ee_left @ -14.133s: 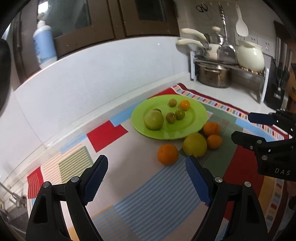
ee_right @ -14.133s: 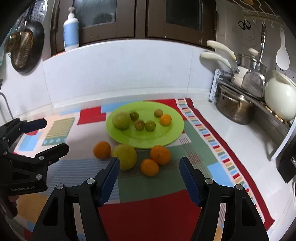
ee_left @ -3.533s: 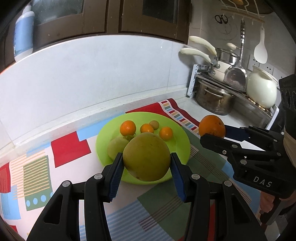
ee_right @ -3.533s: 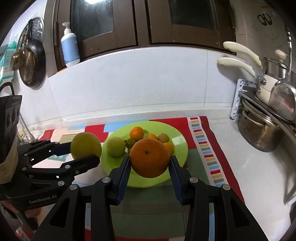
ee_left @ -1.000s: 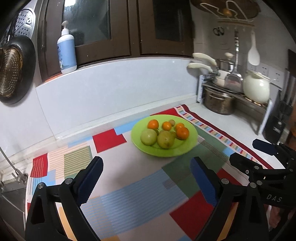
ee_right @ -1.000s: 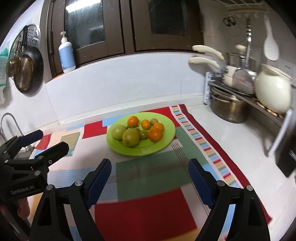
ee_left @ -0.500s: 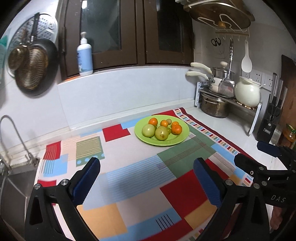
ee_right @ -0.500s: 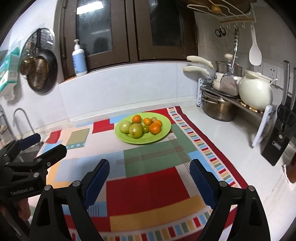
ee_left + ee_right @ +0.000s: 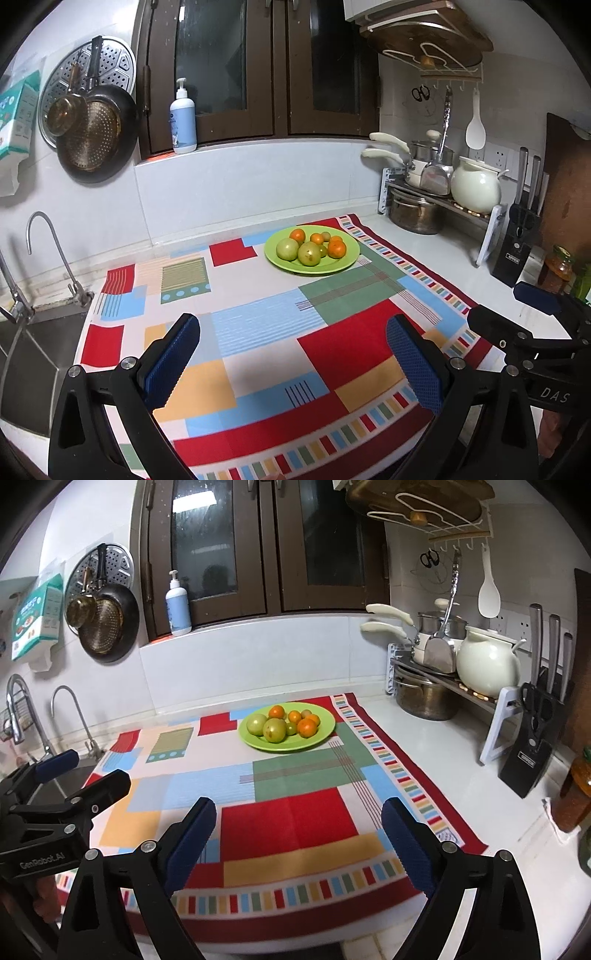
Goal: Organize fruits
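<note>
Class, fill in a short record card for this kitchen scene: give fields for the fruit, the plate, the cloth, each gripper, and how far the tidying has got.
fruit: green and orange fruits, all piled together on the plate
plate: green plate, on the far part of the cloth
cloth: patchwork cloth on the counter, no fruit lying loose on it
left gripper: left gripper open, holding nothing, above the near part of the cloth
right gripper: right gripper open, holding nothing
stage: the fruit looks gathered
</note>
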`<state>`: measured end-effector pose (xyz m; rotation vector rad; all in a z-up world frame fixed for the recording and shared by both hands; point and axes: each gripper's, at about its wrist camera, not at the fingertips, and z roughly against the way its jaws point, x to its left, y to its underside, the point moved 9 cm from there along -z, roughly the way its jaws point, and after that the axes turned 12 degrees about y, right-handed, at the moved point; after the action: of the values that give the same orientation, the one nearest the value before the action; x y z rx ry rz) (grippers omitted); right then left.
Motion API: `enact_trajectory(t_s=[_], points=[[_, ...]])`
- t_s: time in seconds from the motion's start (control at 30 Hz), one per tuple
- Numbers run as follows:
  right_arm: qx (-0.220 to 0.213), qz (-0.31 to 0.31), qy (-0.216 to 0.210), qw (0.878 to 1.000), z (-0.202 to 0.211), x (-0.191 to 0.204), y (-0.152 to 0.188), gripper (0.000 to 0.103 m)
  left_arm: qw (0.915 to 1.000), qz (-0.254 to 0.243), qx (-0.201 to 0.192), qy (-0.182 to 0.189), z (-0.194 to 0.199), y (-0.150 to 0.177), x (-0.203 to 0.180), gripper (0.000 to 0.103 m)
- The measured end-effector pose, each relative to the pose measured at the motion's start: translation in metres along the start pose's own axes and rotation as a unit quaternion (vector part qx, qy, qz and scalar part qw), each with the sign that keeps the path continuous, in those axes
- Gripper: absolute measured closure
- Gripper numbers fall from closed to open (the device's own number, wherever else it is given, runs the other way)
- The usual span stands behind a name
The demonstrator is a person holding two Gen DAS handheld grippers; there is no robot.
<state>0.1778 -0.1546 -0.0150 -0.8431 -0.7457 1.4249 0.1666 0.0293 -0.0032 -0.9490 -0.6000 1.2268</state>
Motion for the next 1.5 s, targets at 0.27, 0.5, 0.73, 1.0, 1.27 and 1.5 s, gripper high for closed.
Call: enact_trajectory(t_s=[0.27, 0.5, 0.73, 1.0, 1.27, 1.5], points=[[-0.007, 0.003, -0.001, 1.0, 0.02, -0.008, 0.009, 0.011, 0.9999, -0.006, -0.006, -0.01, 0.018, 0.007, -0.01, 0.0], [-0.015, 0.006, 0.0, 1.0, 0.033, -0.012, 0.013, 0.011, 0.9997, -0.01, -0.012, -0.018, 0.029, 0.011, -0.017, 0.0], [-0.019, 0.007, 0.001, 1.0, 0.04, -0.015, 0.014, 0.011, 0.9996, -0.01, -0.011, -0.022, 0.035, 0.015, -0.02, 0.0], [-0.021, 0.007, -0.001, 1.0, 0.043, -0.017, 0.015, 0.011, 0.9994, -0.013, -0.014, -0.028, 0.04, 0.016, -0.024, 0.0], [-0.02, 0.006, -0.001, 1.0, 0.045, -0.017, 0.016, 0.011, 0.9994, -0.015, -0.014, -0.026, 0.041, 0.016, -0.025, 0.0], [-0.019, 0.006, -0.001, 1.0, 0.044, -0.018, 0.017, 0.011, 0.9995, -0.017, -0.017, -0.02, 0.041, 0.016, -0.026, 0.0]])
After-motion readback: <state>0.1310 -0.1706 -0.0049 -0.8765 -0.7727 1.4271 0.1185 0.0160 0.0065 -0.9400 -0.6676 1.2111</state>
